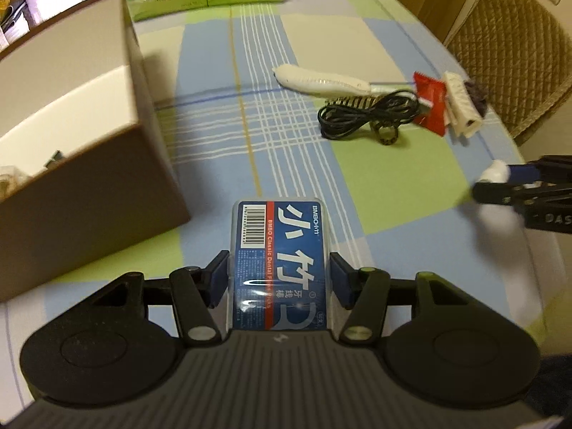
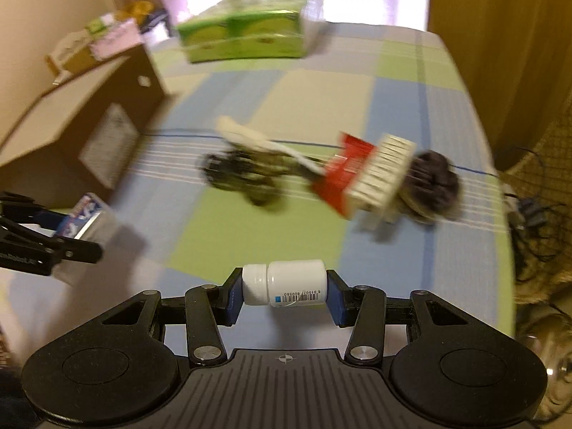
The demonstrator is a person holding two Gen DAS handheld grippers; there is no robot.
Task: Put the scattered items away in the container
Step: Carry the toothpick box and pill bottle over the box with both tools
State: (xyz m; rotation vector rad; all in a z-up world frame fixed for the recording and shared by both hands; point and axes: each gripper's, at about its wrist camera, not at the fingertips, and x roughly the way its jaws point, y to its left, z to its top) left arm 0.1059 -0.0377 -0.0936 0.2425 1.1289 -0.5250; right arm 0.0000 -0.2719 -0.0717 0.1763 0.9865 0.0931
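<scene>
Carrying floss case (image 1: 279, 257) in your left jaws, bottle (image 2: 285, 283) crosswise in right; box (image 1: 71, 164) lies left, nearer your left hand.

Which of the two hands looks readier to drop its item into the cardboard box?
Probably the left gripper: it holds the floss pick box right beside the cardboard box. The right gripper, holding a white bottle, sits farther away.
</scene>
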